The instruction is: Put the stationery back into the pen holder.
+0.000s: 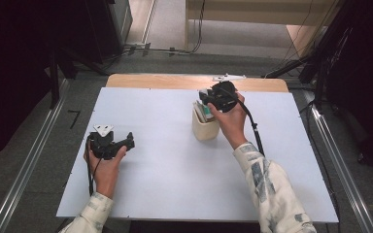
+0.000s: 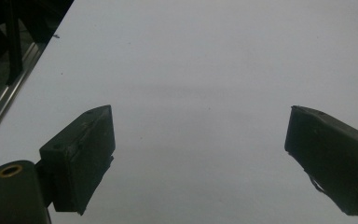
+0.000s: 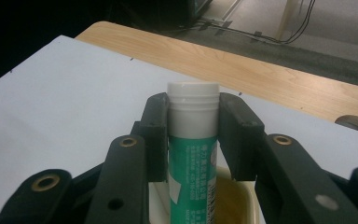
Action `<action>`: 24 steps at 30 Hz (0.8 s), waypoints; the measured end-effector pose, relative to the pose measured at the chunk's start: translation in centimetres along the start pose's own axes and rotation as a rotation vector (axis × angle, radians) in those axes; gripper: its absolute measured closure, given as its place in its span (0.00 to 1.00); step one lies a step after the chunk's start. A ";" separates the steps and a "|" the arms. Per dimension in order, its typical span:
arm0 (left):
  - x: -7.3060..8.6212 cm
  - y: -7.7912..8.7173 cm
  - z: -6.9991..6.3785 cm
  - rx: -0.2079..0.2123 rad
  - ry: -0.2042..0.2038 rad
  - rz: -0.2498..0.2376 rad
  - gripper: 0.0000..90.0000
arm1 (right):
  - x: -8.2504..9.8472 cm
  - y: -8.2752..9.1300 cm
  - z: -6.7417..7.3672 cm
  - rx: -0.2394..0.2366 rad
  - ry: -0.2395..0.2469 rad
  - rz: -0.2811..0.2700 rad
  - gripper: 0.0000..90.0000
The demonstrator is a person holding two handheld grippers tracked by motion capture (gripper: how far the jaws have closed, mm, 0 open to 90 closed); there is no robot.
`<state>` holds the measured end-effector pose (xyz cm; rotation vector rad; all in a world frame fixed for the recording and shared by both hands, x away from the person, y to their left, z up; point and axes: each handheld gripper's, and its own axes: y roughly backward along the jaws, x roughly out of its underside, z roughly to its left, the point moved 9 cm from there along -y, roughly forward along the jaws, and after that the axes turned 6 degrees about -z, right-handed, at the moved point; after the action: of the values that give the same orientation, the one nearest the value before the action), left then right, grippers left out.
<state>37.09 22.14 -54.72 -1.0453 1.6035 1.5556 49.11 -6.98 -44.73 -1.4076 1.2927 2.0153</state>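
Observation:
A green tube with a white cap (image 3: 192, 140) stands upright between the jaws of my right gripper (image 3: 193, 122), which is shut on it just below the cap. The tube's lower end hangs inside a cream cup (image 3: 235, 200). In the high view that cup (image 1: 205, 128) stands right of the white sheet's centre, with the right gripper (image 1: 209, 104) over its rim and the tube (image 1: 207, 113) poking out of it. My left gripper (image 1: 126, 141) rests at the left of the sheet, held level. Its jaws (image 2: 200, 158) stand wide apart, with nothing between them.
A white sheet (image 1: 175, 160) covers a wooden table (image 1: 175, 81) whose bare far edge shows behind. A small grey part (image 1: 229, 77) lies on that wood. Metal rails (image 1: 24, 170) run down both sides on the floor, and cables lie beyond the table.

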 end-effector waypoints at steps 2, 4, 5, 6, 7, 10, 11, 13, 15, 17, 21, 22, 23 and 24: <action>0.0 0.0 0.0 0.000 0.000 0.000 0.10 | 0.2 0.0 -0.1 -0.001 -0.002 0.002 0.70; 0.0 0.0 0.0 0.000 0.000 0.001 0.10 | 0.4 0.1 -0.2 0.003 -0.003 0.001 0.70; 0.0 0.0 0.0 0.000 0.000 0.001 0.10 | 0.5 0.1 -0.2 0.004 -0.003 0.003 0.70; 0.0 0.0 0.0 -0.001 0.000 0.001 0.10 | 0.6 0.1 -0.3 0.003 -0.004 0.003 0.70; 0.0 0.0 0.0 0.000 -0.002 0.001 0.10 | 0.6 0.2 -0.3 0.001 -0.006 0.004 0.70; 0.0 0.0 0.0 -0.001 -0.002 0.002 0.10 | 1.0 0.3 -0.5 -0.004 -0.011 0.001 0.67; 0.0 0.0 0.0 -0.001 -0.002 0.002 0.10 | 1.0 0.3 -0.6 -0.004 -0.009 -0.002 0.62; 0.0 0.0 0.0 0.000 -0.003 0.002 0.10 | 1.2 0.4 -0.6 -0.018 -0.017 -0.003 0.55; 0.1 0.0 -0.1 0.000 -0.004 0.003 0.10 | 1.3 0.4 -0.7 -0.017 -0.018 -0.004 0.51; 0.1 0.0 -0.1 0.000 -0.004 0.003 0.10 | 1.4 0.4 -0.8 -0.028 -0.028 -0.003 0.46; 0.1 0.0 -0.1 0.000 -0.004 0.001 0.10 | 1.7 0.5 -0.9 -0.036 -0.035 -0.001 0.40; 0.1 0.0 -0.1 0.000 -0.005 0.001 0.10 | 1.8 0.5 -0.9 -0.036 -0.032 -0.003 0.39; 0.1 0.0 -0.1 0.000 -0.005 0.001 0.10 | 1.8 0.5 -0.9 -0.039 -0.032 -0.003 0.37; 0.1 -0.1 -0.1 0.000 -0.004 0.001 0.10 | 1.9 0.4 -0.9 -0.041 -0.030 -0.001 0.35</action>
<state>37.11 22.00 -54.79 -1.0409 1.6020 1.5572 48.49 -8.33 -46.23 -1.3901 1.2451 2.0651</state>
